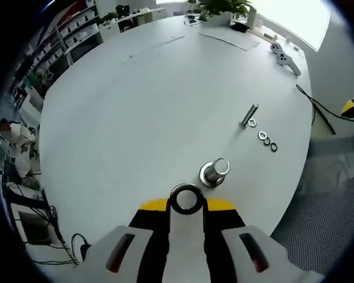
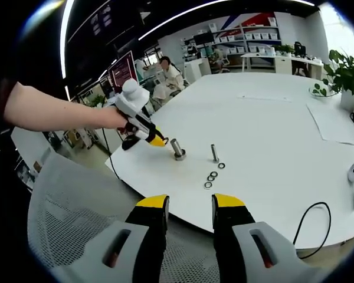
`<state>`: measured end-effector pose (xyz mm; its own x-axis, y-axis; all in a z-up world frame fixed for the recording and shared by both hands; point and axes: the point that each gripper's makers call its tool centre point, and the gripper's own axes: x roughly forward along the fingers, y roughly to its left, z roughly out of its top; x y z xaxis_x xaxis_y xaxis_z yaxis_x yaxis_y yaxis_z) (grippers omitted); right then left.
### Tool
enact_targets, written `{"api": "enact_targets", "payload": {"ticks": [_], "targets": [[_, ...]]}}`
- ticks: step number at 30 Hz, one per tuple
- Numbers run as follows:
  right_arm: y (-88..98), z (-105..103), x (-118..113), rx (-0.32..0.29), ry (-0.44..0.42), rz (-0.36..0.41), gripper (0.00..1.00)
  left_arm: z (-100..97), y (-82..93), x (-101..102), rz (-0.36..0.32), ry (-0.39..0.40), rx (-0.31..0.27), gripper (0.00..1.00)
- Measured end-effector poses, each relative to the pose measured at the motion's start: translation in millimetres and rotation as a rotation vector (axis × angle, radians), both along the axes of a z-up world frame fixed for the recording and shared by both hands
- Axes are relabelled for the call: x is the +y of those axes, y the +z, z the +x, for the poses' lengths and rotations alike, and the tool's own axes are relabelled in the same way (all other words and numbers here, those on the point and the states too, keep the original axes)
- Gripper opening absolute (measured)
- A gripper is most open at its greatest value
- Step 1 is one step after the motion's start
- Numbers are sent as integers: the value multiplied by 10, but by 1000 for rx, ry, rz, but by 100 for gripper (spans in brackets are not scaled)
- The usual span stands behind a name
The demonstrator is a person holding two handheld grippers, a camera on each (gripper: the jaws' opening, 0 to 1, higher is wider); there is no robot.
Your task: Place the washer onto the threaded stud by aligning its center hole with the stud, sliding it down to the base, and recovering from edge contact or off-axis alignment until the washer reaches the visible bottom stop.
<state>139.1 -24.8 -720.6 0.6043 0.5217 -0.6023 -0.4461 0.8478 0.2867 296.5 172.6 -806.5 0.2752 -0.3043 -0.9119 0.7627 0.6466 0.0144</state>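
Evidently lining up: left gripper fingers pinch a shiny steel ring washer lower centre, just short of the upright threaded metal stud on the white desk; right gripper fingers apart, empty.

The right gripper hangs over the white table's near edge, yellow-tipped jaws parted around nothing. At eleven o'clock from it the left gripper, held in a person's hand, points at a metal cylinder. The threaded stud stands upright at one o'clock, four washers beside it, a mesh chair at nine o'clock
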Motion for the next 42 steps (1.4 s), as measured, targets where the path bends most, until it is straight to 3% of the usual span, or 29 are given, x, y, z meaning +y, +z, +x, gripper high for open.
{"api": "enact_targets", "payload": {"ticks": [9, 16, 29, 42], "targets": [[19, 10, -2, -9, -7, 10, 32, 20, 260, -285, -32, -96, -46, 19], [35, 12, -3, -15, -12, 18, 32, -66, 113, -453, 31, -189, -40, 19], [51, 30, -29, -23, -30, 29, 32, -66, -42, -480, 86, -236, -18, 19], [53, 38, -32, -25, -32, 31, 32, -48, -351, -476, 98, -178, 39, 19]]}}
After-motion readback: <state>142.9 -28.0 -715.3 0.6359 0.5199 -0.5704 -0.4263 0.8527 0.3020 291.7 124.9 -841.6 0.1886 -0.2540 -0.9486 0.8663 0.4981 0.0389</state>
